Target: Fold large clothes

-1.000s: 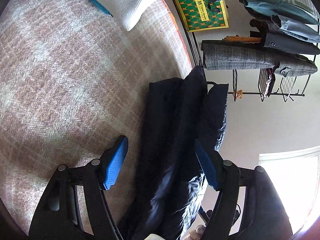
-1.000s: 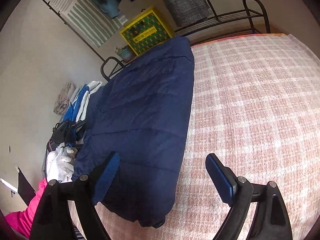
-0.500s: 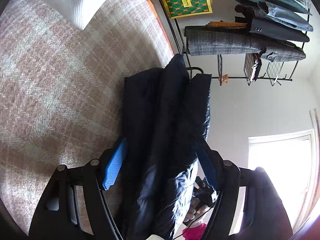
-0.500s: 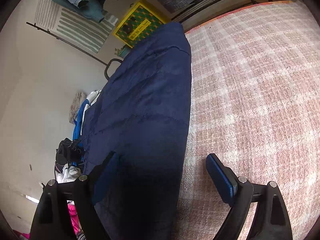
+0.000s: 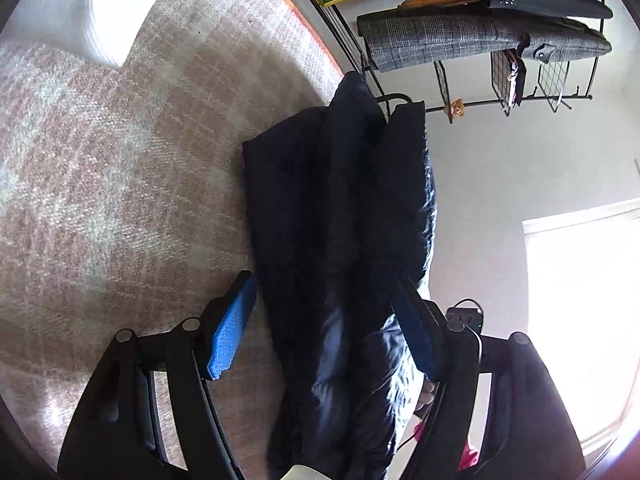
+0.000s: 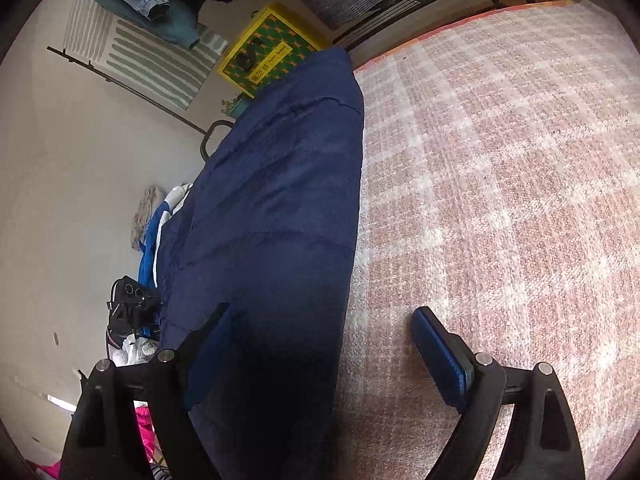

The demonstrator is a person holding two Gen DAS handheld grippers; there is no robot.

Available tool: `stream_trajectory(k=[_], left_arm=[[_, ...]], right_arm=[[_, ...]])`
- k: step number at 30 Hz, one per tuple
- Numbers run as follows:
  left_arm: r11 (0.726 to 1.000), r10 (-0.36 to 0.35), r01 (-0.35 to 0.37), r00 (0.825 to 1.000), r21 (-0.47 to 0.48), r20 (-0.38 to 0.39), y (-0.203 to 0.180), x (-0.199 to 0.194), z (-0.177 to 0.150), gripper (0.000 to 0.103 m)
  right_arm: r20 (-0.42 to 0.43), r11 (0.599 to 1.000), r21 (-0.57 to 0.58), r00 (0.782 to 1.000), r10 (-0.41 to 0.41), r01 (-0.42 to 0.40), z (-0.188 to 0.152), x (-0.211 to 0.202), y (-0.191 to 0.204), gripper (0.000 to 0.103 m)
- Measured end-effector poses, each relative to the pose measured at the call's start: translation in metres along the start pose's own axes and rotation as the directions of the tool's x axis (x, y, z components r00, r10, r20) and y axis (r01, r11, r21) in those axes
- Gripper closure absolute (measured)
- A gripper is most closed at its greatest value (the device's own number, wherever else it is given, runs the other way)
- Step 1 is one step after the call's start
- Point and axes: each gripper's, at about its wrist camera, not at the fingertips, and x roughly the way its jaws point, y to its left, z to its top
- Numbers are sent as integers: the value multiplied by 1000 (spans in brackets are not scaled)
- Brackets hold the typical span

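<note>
Navy coat straddled at the bed's edge

Grippers stand released on both sides, each astride the same garment. Between the spread pads of the left gripper (image 5: 324, 324) runs the navy padded coat (image 5: 340, 208), bunched into thick lengthwise folds; neither pad visibly presses the fabric, so this looks like lining up for a pinch rather than a grasp. The right gripper (image 6: 320, 352) also has its fingers wide apart, one over the coat and the other over the bare pink plaid blanket (image 6: 500, 200).

Placement seems deliberate: the coat lies along the bed's side edge, partly overhanging it, where its free border is easy to catch and carry over.

Its long axis runs away from both cameras, parallel to that edge, the far end pointing toward the corner by the black clothes rack (image 5: 480, 40) and the yellow-green box (image 6: 268, 52).
</note>
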Motion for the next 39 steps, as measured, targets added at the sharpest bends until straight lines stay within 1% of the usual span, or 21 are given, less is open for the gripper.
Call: stream_trajectory(k=[1, 5, 7, 9, 13, 15, 17, 20, 21, 22, 24, 25, 26, 28, 30, 31, 32, 34, 35, 37, 39], left_arm=[[1000, 13, -13, 1000, 7, 6, 0, -2, 0, 32], [1000, -9, 9, 1000, 9, 13, 0, 0, -1, 31], [999, -47, 47, 999, 21, -2, 0, 5, -3, 31], [995, -97, 97, 995, 10, 0, 3, 5, -3, 31], [976, -213, 214, 977, -46, 12, 14, 1, 1, 31], [973, -226, 227, 974, -49, 14, 16, 1, 1, 31], [976, -215, 215, 977, -25, -2, 12, 4, 1, 30], [984, -174, 175, 984, 39, -44, 1, 14, 3, 30], [986, -147, 152, 987, 69, -66, -3, 16, 2, 30], [987, -106, 117, 990, 113, -94, -8, 19, 1, 30], [975, -12, 42, 990, 219, -138, -16, 21, -6, 30], [968, 7, 28, 990, 248, -140, -17, 20, -10, 30], [967, -3, 36, 991, 251, -130, -15, 18, -12, 30], [975, -47, 71, 992, 211, -114, -11, 15, -9, 30], [980, -110, 129, 986, 155, -122, -6, 15, -5, 29], [980, -122, 139, 985, 142, -126, -6, 17, -3, 29], [980, -112, 131, 985, 147, -130, -8, 20, -3, 29], [977, -55, 84, 987, 194, -152, -13, 23, -5, 29], [974, -41, 74, 987, 212, -152, -14, 22, -8, 29], [973, -59, 89, 988, 212, -145, -9, 16, -10, 29], [980, -76, 99, 988, 173, -135, -4, 14, -7, 29]], right_arm=[[1, 1000, 0, 1000, -1, 1, 1, 1, 0, 11], [2, 1000, -17, 1000, -6, 6, 3, 5, 5, 8], [8, 1000, -17, 1000, -2, 2, 4, 7, 6, 7], [13, 1000, -18, 1000, 3, -3, 4, 7, 4, 7], [21, 999, -29, 1000, 17, -17, 3, 7, 4, 3], [23, 999, -33, 1000, 20, -19, 3, 8, 6, 1], [23, 999, -40, 1000, 13, -12, 3, 10, 9, 0], [21, 999, -44, 1000, 7, -6, 4, 11, 10, 0], [18, 999, -47, 1000, 6, -5, 4, 12, 10, 0], [10, 999, -53, 1000, 4, -3, 4, 11, 11, 0], [-6, 998, -66, 1000, 1, -1, 3, 10, 11, 0], [-14, 997, -74, 1000, 0, -1, 3, 10, 11, 0], [-18, 997, -83, 1000, 2, -4, 2, 10, 11, 0], [-17, 996, -86, 1000, 5, -7, 2, 11, 10, 0], [-11, 996, -84, 1000, 5, -6, 4, 12, 11, 0], [-10, 996, -85, 1000, 3, -3, 4, 13, 11, 0], [-9, 996, -87, 1000, -1, 0, 5, 14, 12, 0], [-14, 996, -89, 1000, -8, 7, 7, 16, 14, 0], [-23, 996, -93, 1000, -10, 8, 7, 16, 15, 0], [-51, 995, -103, 999, 3, -9, 6, 16, 15, 3], [-61, 994, -110, 998, 16, -23, 5, 14, 13, 6]])
